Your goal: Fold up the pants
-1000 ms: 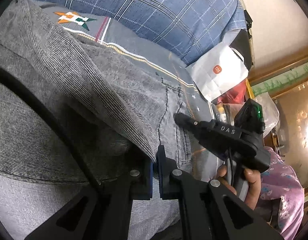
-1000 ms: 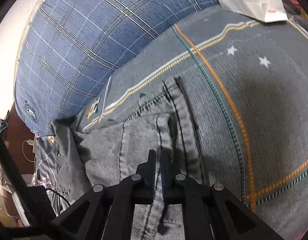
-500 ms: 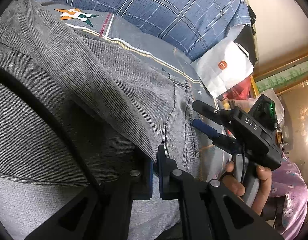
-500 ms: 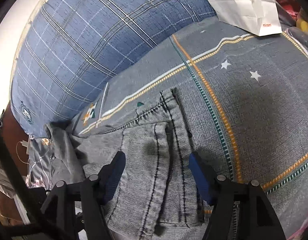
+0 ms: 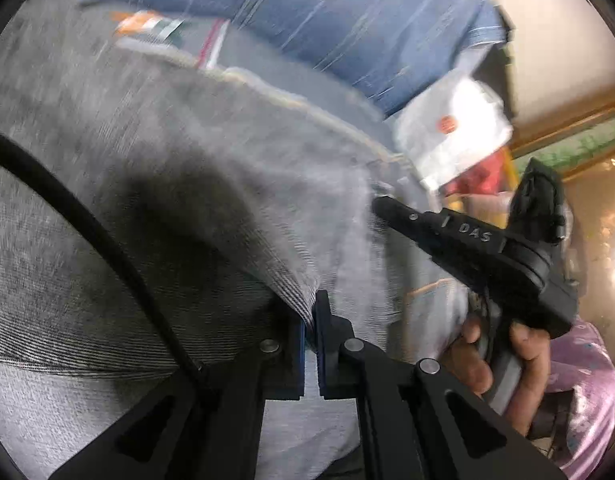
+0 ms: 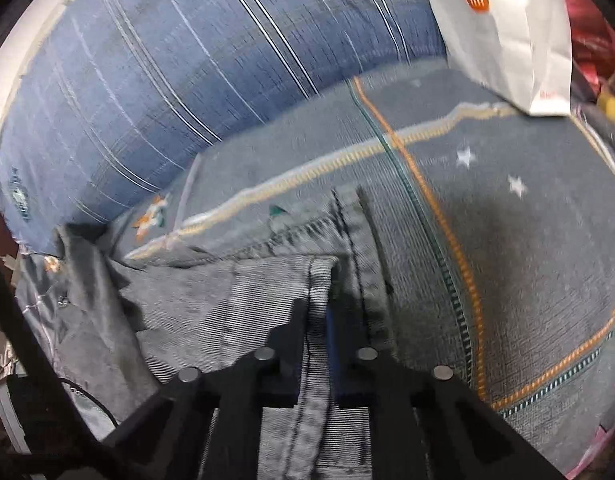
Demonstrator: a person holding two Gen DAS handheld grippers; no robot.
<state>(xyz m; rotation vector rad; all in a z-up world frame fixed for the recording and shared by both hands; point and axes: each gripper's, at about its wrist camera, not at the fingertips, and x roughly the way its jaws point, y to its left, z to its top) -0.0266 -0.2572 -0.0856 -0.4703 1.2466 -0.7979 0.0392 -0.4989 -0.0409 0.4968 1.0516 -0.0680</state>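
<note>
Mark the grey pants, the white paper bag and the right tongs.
grey pants (image 6: 243,296): right wrist view, striped upper layer.
white paper bag (image 6: 507,40): right wrist view, its front face.
right tongs (image 6: 317,320): right wrist view, between the tips.

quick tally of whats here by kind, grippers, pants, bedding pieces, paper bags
grippers: 2, left gripper and right gripper, both shut on the pants
pants: 1, grey
bedding pieces: 2, blue plaid pillow and grey patterned sheet
paper bags: 1, white paper bag
total: 6
</note>
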